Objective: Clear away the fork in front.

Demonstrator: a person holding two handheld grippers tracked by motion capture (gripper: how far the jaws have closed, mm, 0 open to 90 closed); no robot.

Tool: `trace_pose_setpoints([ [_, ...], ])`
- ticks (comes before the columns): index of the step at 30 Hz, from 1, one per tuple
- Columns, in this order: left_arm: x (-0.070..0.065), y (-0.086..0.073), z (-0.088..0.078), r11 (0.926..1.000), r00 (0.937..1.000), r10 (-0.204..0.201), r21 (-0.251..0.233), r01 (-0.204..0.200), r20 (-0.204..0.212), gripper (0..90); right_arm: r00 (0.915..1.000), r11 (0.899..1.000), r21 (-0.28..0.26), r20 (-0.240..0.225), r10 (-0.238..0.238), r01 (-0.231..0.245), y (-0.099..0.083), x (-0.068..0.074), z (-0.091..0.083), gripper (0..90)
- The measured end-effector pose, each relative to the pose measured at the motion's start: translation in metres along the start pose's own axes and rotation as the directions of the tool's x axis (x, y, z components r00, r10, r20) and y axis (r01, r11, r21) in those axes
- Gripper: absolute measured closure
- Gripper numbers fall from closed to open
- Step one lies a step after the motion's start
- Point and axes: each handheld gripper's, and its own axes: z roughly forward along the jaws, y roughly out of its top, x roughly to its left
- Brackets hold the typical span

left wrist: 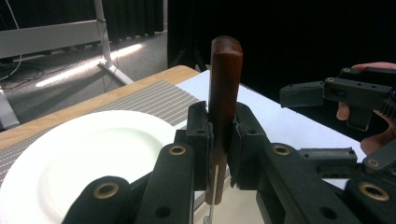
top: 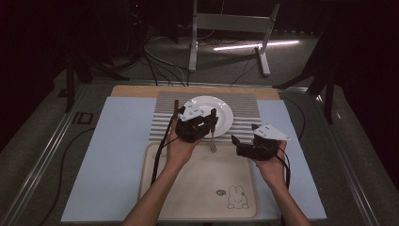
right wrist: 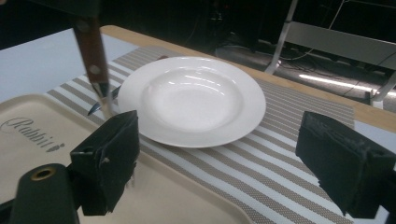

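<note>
The left gripper [left wrist: 219,154], seen close in its own view, has its two black jaws clamped on the brown wooden handle of a fork [left wrist: 225,88]. The handle stands upright between the pads, smooth and reddish brown with a rounded top end, and its lower part narrows to a thin metal neck that runs down below the jaws. In the high view the fork [top: 212,141] hangs from the left gripper [top: 197,126] with its metal tines pointing down, just over the far edge of a cream tray [top: 188,188] that carries a rabbit drawing near its front corner. In the right gripper view the handle [right wrist: 91,56] shows two small rivets and a dark collar where the metal begins.

The right gripper [right wrist: 224,163] has its jaws wide apart with nothing between them. In the high view the right gripper [top: 256,143] sits to the right of the fork, near it but apart.

Beyond the tray lies a grey striped placemat [top: 244,117], and on it rests a white deep plate [top: 223,115], round and glossy. Under everything is a pale blue table cover [top: 117,150].
</note>
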Motion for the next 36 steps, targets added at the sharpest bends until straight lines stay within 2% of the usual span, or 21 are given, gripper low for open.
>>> trace_pose_setpoints([
  [5, 0.005, 0.000, -0.006, 1.0000, 1.0000, -0.006, 0.003, 0.006, -0.004, 80.7, 0.9997, 1.000, 0.002, 0.024, 0.004, -0.005, -0.005, -0.002, -0.002, 13.8],
  [12, 0.011, 0.001, -0.015, 0.9997, 0.9997, -0.024, 0.000, 0.024, -0.007, 80.7, 0.9994, 1.000, -0.021, 0.035, 0.008, -0.007, -0.011, -0.003, -0.009, 13.6],
  [23, 0.022, 0.002, -0.032, 0.9992, 0.9991, -0.041, 0.002, 0.041, -0.009, 80.7, 0.9992, 0.999, -0.024, 0.034, 0.021, -0.021, -0.019, -0.007, -0.017, 13.6],
  [36, 0.032, 0.001, -0.054, 0.9991, 0.9992, -0.040, 0.012, 0.040, 0.003, 80.6, 0.9983, 0.999, -0.025, 0.044, 0.038, -0.037, -0.027, -0.011, -0.022, 13.6],
])
